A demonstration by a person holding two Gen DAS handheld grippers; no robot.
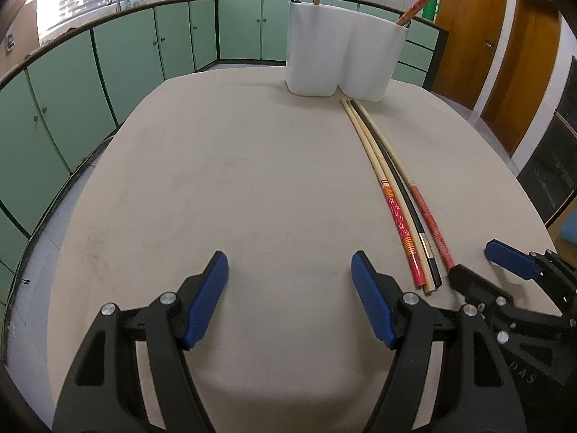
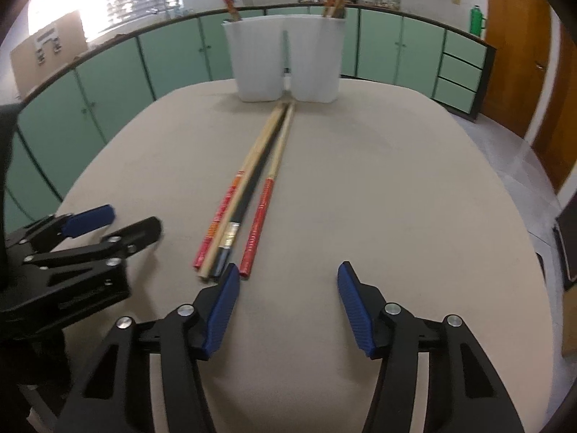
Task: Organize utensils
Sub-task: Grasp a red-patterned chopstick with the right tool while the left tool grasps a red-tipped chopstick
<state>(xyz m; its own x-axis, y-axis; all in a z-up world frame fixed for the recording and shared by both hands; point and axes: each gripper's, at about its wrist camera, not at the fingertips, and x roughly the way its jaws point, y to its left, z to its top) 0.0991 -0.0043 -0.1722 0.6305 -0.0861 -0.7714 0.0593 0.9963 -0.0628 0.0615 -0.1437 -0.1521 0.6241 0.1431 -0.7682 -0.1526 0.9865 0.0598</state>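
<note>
Nearest, the left gripper holds its blue-padded fingers apart over bare beige tabletop, gripping nothing. The right gripper is likewise open and empty, its left finger just beside the chopstick ends. A bundle of long chopsticks, red-patterned, plain wood and black, lies flat, long axis running near to far, tips toward the white two-compartment holder. Only the right wrist view shows chopsticks standing in both compartments.

The table lies bare left of the chopsticks; the white holder blocks its far edge.
</note>
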